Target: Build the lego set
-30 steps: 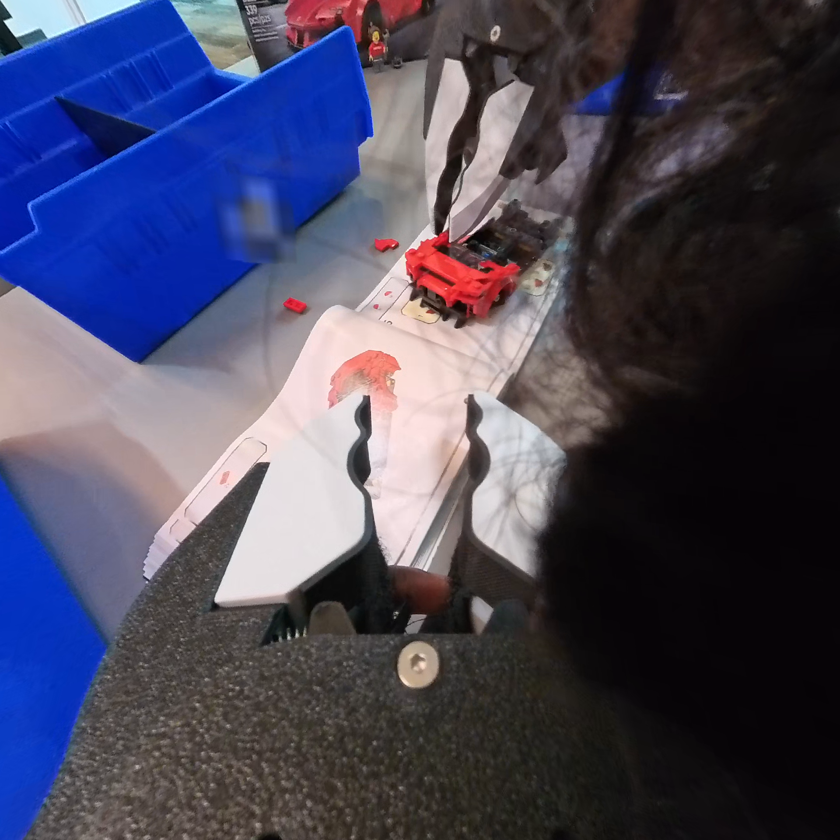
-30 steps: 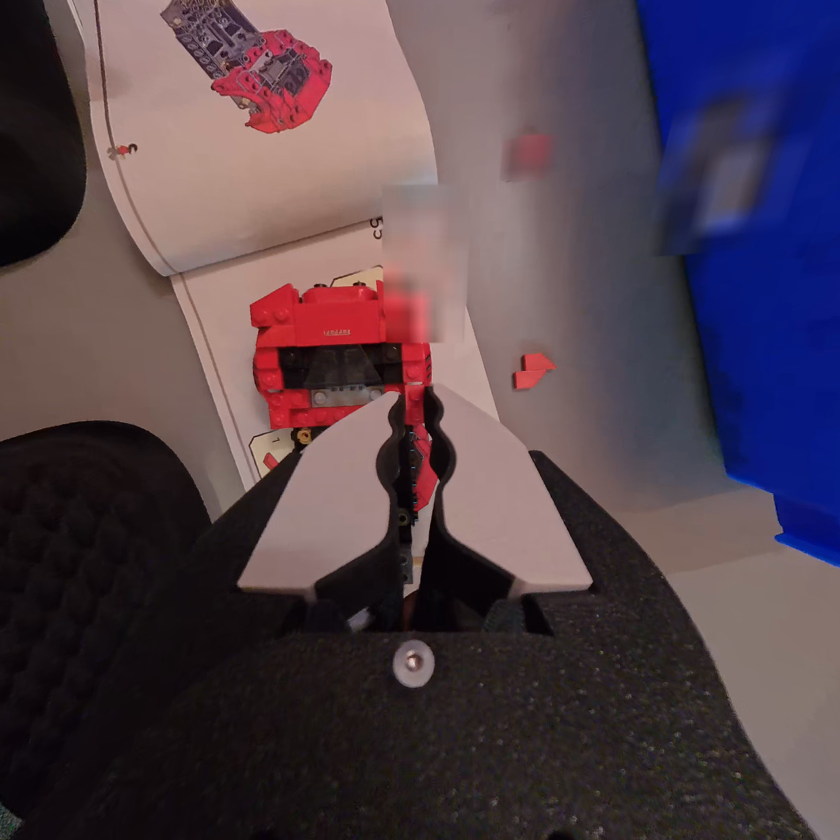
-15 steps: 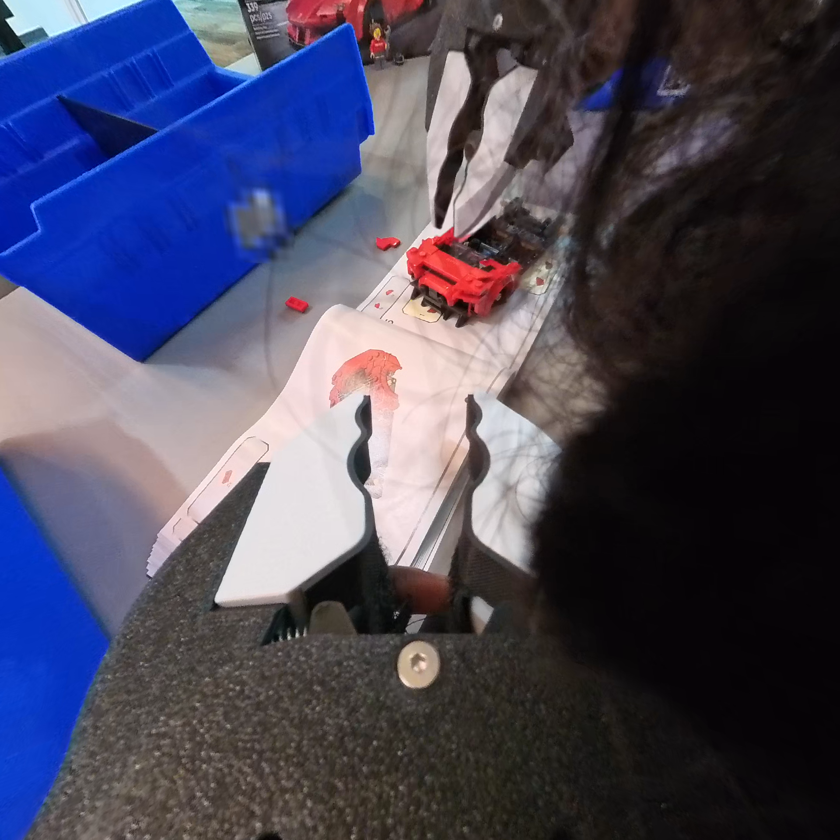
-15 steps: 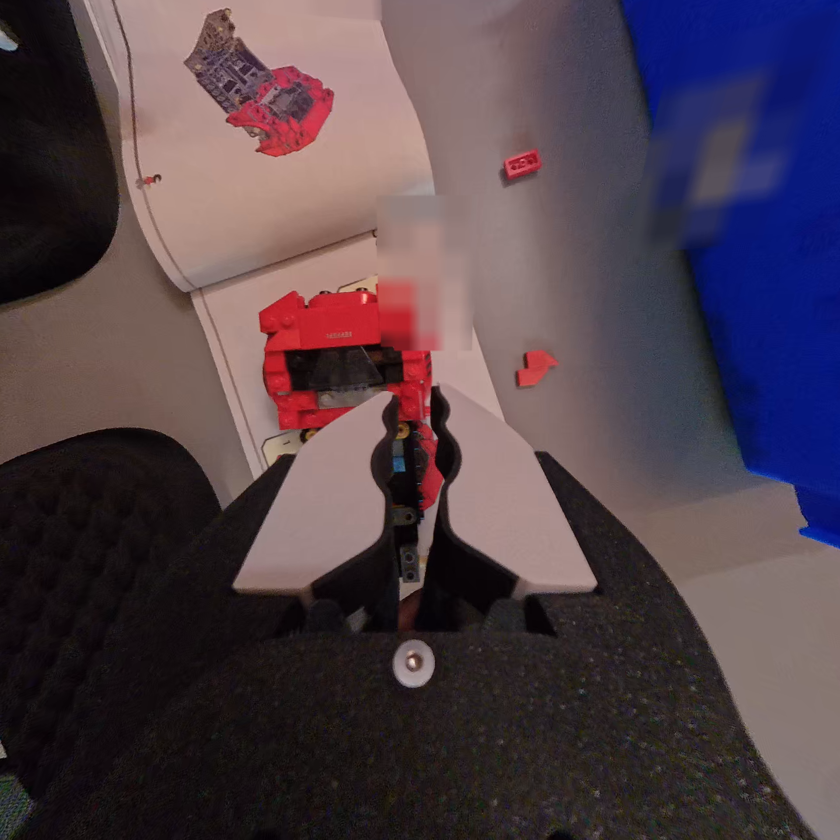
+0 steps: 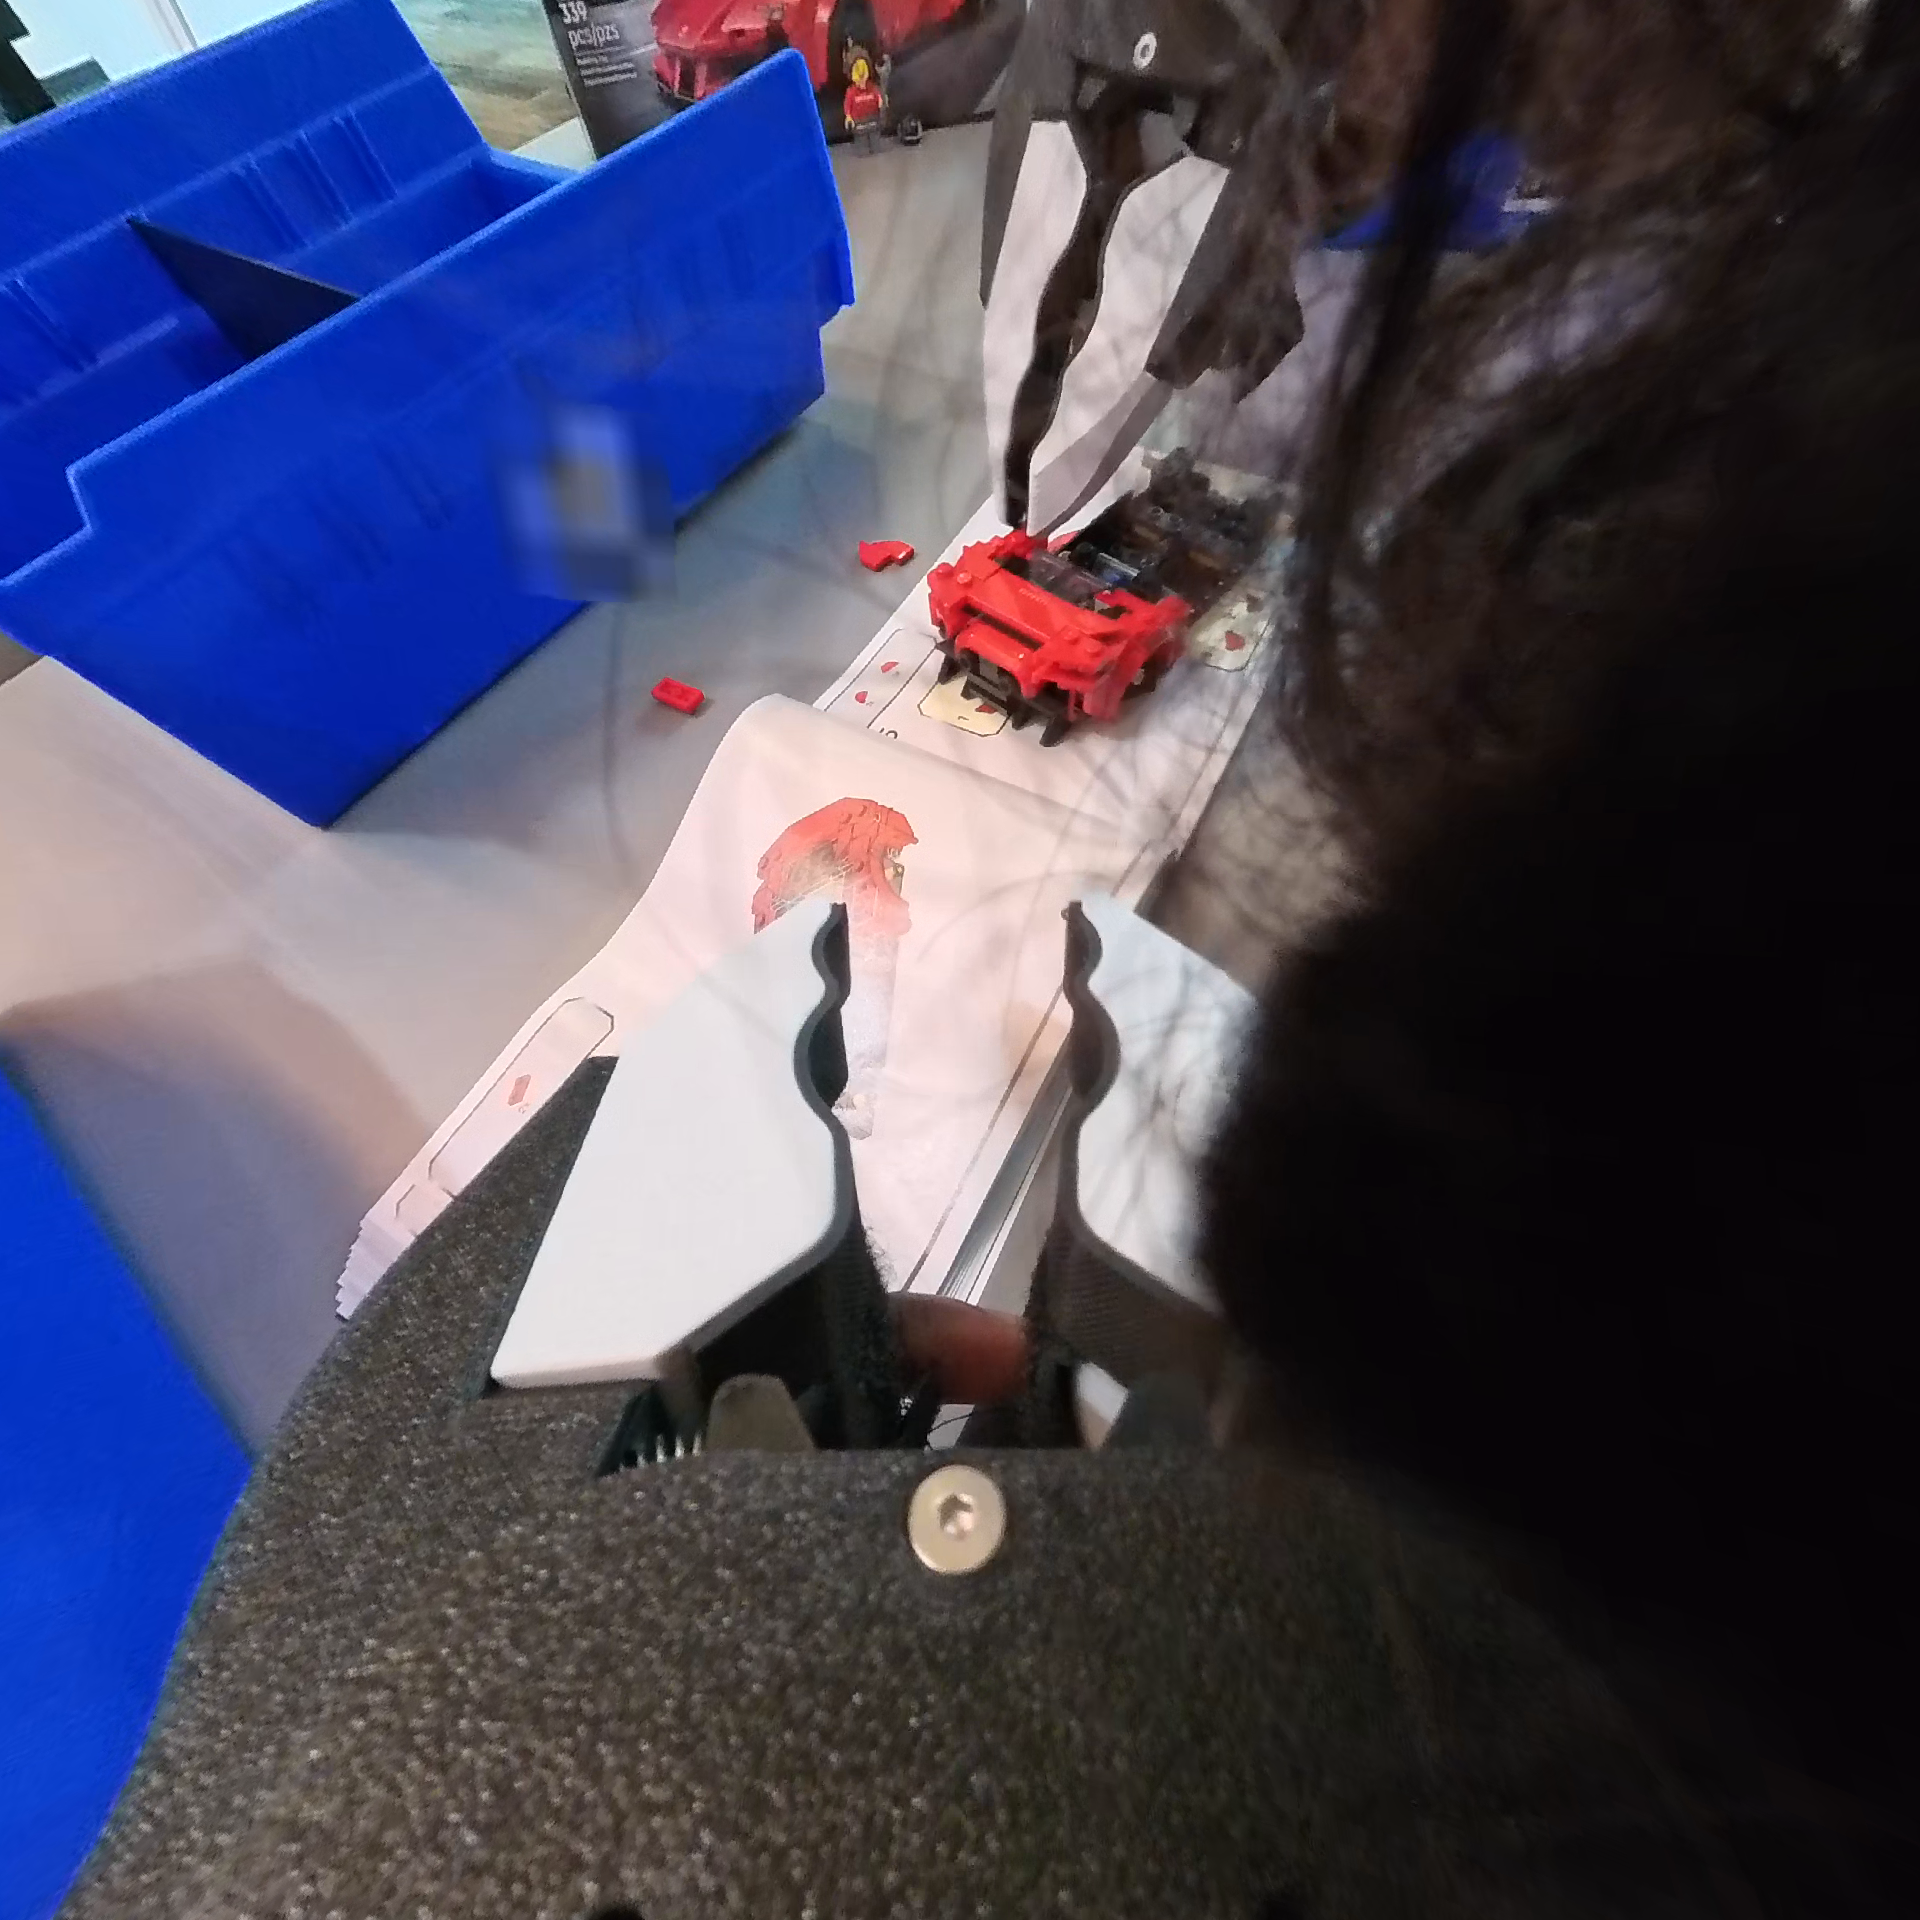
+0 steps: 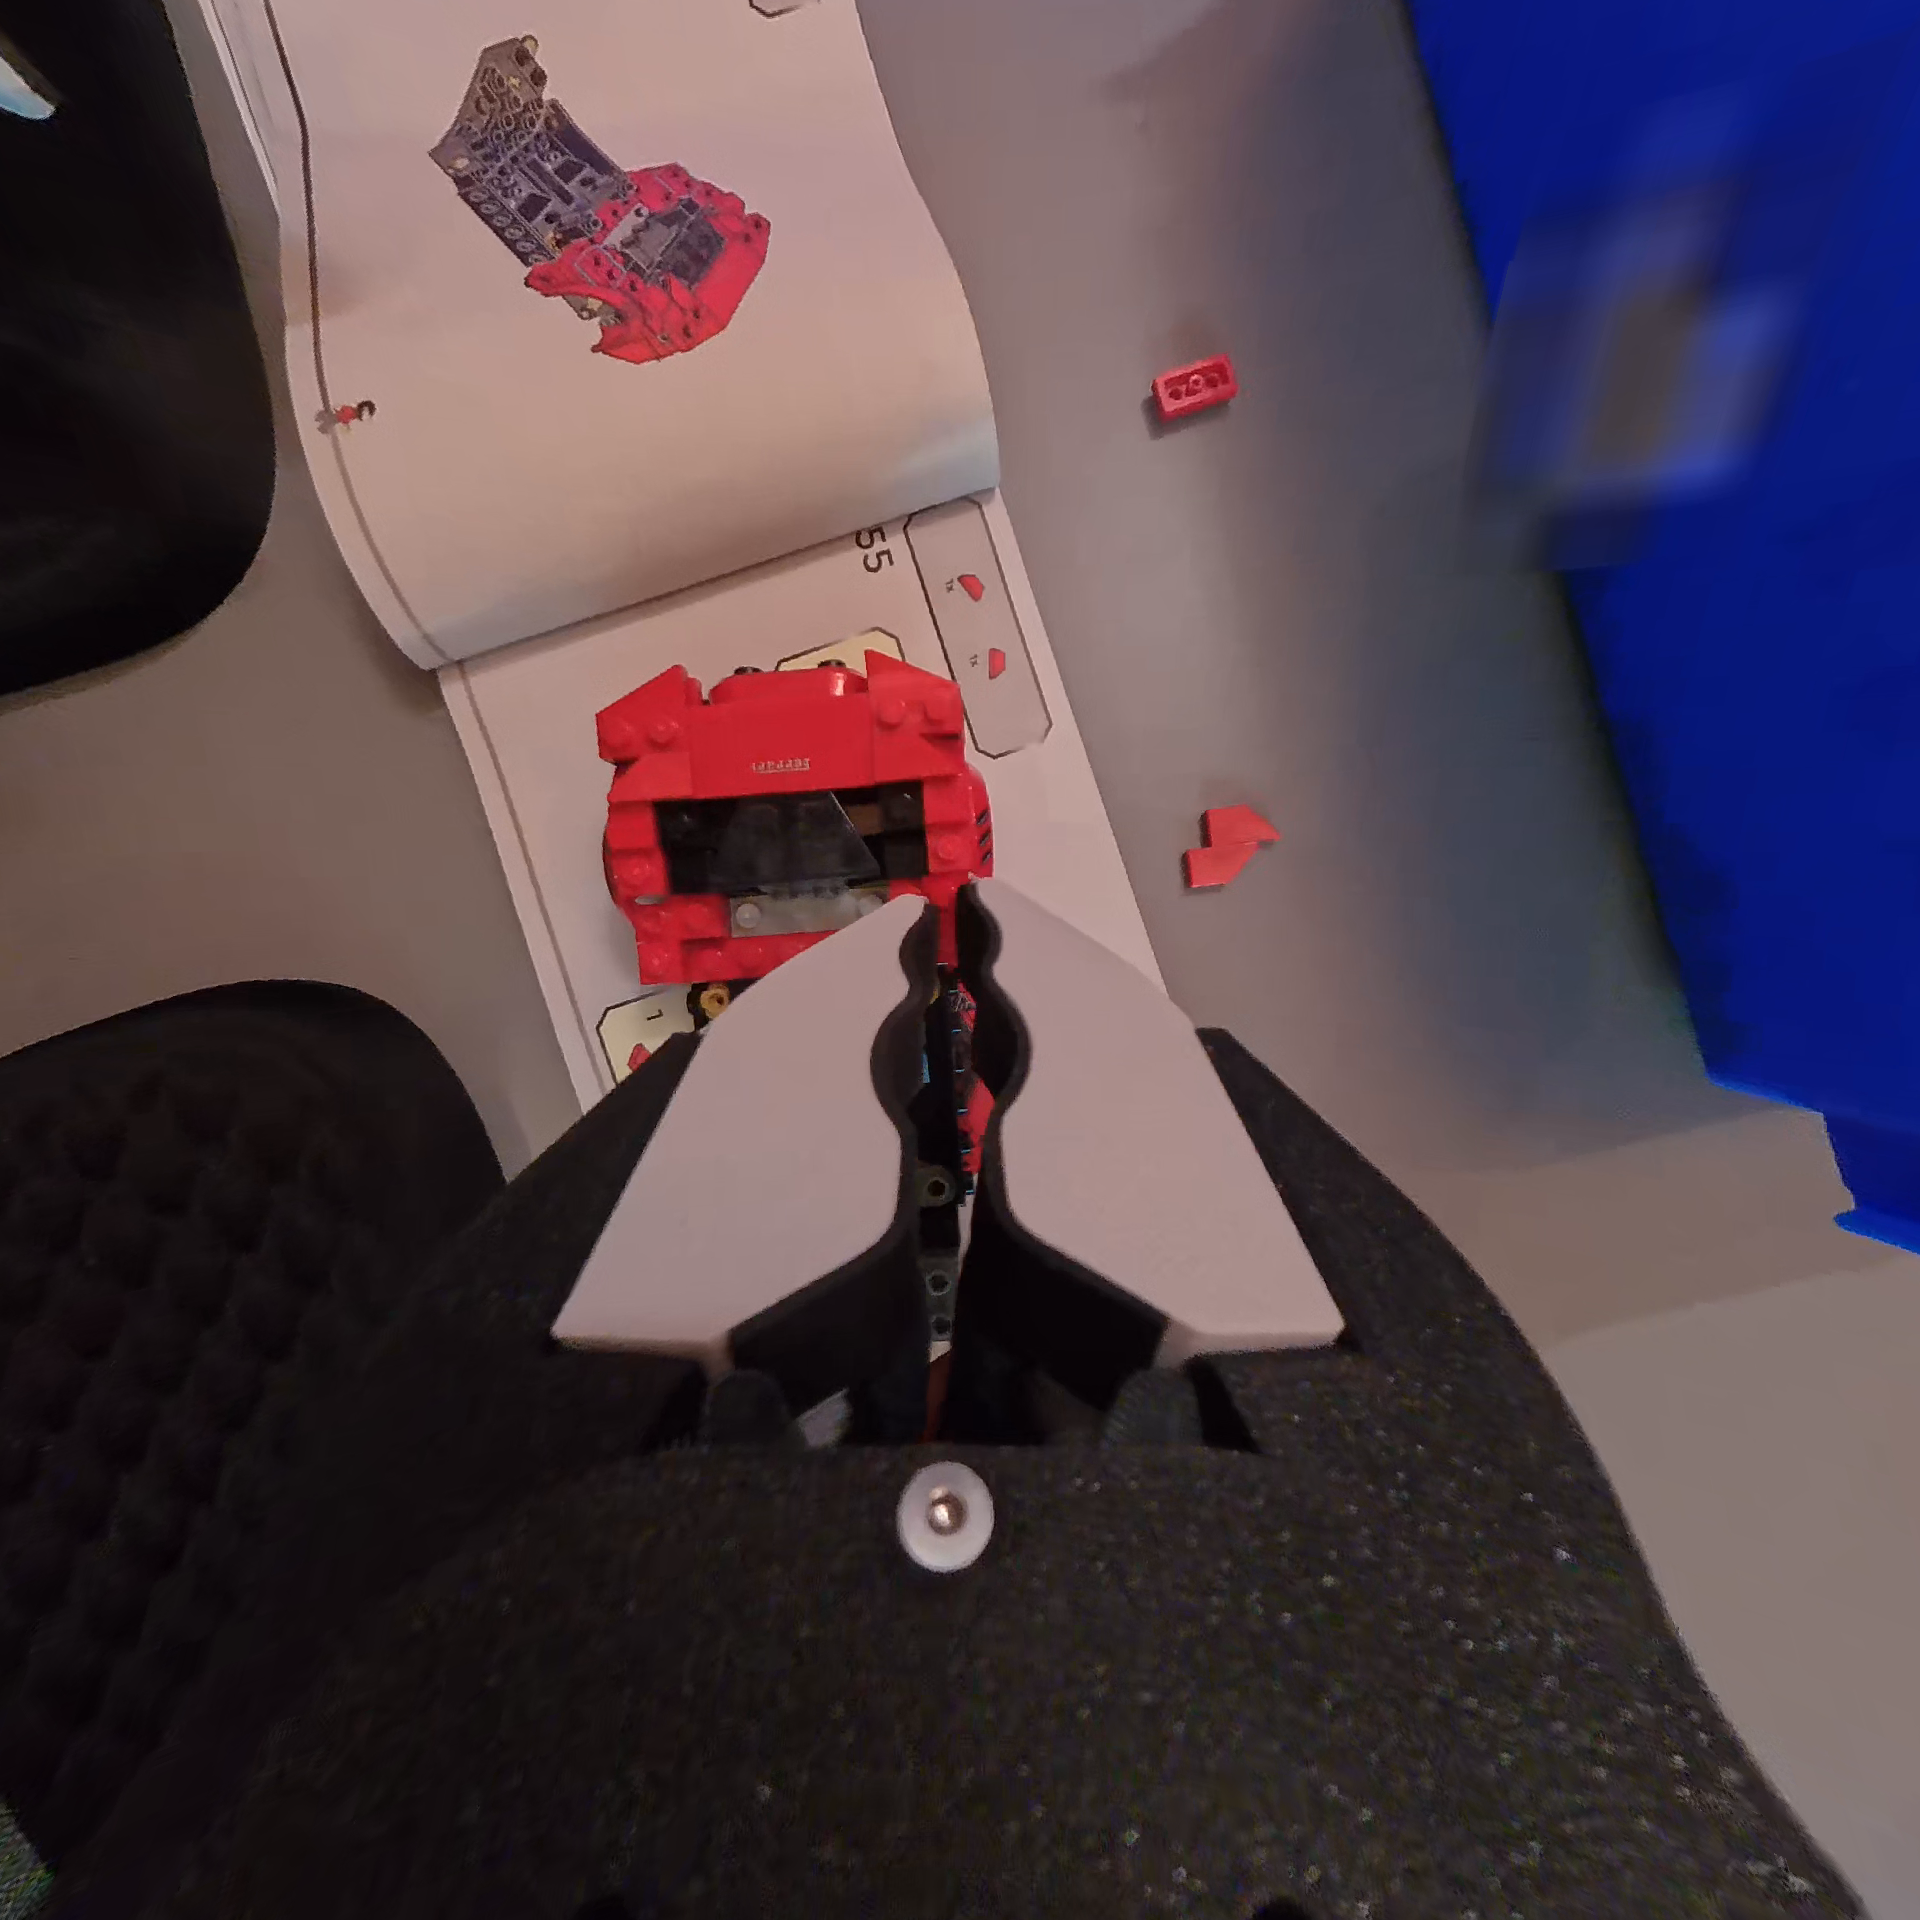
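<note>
Right gripper (image 6: 943, 906): pale wedge fingers with wavy dark inner pads, nearly closed, tips pinching the red edge of the studded lego car (image 6: 790, 821). Car rests on the open instruction booklet (image 6: 623, 416) on a smooth grey table (image 6: 1299, 623). 2 loose red pieces (image 6: 1195, 387) beside a blue bin (image 5: 416, 416). Left gripper (image 5: 951, 914) parted, empty, over the booklet.

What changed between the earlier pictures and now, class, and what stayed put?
The right gripper loosened briefly, then closed again on the side of the lego car. The left gripper stayed open over the booklet; car and loose red pieces did not move.
</note>
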Demonstrator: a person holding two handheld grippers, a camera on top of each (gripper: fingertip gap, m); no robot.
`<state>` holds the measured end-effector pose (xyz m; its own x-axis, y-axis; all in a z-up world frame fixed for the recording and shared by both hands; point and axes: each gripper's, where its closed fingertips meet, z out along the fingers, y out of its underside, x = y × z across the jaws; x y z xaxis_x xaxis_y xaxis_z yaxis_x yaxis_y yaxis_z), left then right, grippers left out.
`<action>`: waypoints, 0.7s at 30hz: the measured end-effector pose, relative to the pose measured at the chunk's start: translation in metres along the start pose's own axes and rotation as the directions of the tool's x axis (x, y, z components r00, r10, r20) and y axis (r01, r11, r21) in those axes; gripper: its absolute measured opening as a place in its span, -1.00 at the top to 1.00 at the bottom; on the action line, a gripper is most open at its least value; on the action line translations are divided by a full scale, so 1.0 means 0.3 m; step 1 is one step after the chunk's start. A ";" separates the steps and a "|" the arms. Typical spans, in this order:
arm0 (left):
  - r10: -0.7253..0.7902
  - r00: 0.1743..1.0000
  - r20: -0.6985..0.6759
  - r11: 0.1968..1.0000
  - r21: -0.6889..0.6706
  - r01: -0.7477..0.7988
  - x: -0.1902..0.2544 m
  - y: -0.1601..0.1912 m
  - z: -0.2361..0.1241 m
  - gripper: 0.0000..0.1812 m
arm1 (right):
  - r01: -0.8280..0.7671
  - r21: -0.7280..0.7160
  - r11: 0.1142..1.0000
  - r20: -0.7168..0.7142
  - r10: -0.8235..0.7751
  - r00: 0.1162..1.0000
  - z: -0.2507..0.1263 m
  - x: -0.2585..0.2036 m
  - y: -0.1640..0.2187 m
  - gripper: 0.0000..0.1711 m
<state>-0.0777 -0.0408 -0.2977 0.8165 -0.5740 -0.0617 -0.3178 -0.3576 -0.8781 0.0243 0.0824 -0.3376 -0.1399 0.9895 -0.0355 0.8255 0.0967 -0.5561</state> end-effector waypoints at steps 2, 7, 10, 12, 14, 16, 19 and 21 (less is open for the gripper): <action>-0.001 1.000 -0.002 1.000 -0.001 0.001 0.001 0.000 0.001 0.56 | -0.002 0.000 1.000 0.006 0.002 1.000 0.000 -0.001 0.000 0.97; 0.003 1.000 -0.012 1.000 -0.005 -0.004 0.008 0.002 0.008 0.56 | -0.024 -0.002 1.000 0.023 0.024 0.999 0.000 -0.002 0.000 0.99; 0.004 1.000 -0.014 1.000 -0.005 -0.004 0.008 0.002 0.010 0.56 | -0.047 0.005 0.999 0.034 0.047 0.998 0.000 -0.001 0.000 0.99; 0.003 1.000 -0.013 1.000 -0.006 -0.003 0.006 0.003 0.010 0.56 | -0.063 0.011 0.998 0.040 0.063 0.997 0.000 -0.001 0.000 0.99; 0.002 1.000 -0.013 1.000 -0.007 -0.002 0.005 0.004 0.011 0.56 | -0.077 0.015 0.997 0.047 0.076 0.996 -0.001 0.000 0.001 0.99; 0.001 1.000 -0.014 1.000 -0.007 -0.001 0.006 0.005 0.013 0.56 | -0.088 0.018 0.996 0.052 0.087 0.995 -0.001 0.000 0.001 0.99; 0.003 1.000 -0.017 1.000 -0.009 -0.003 0.007 0.005 0.016 0.56 | -0.104 0.021 0.994 0.055 0.103 0.993 -0.003 0.003 0.001 0.99; 0.002 1.000 -0.019 1.000 -0.009 -0.002 0.008 0.005 0.018 0.56 | -0.122 0.024 0.992 0.061 0.120 0.991 -0.003 0.003 0.001 0.99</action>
<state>-0.0737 -0.0388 -0.3017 0.8065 -0.5887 -0.0546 -0.3240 -0.3628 -0.8737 0.0251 0.0833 -0.3371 -0.0729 0.9856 -0.1524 0.8230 -0.0269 -0.5674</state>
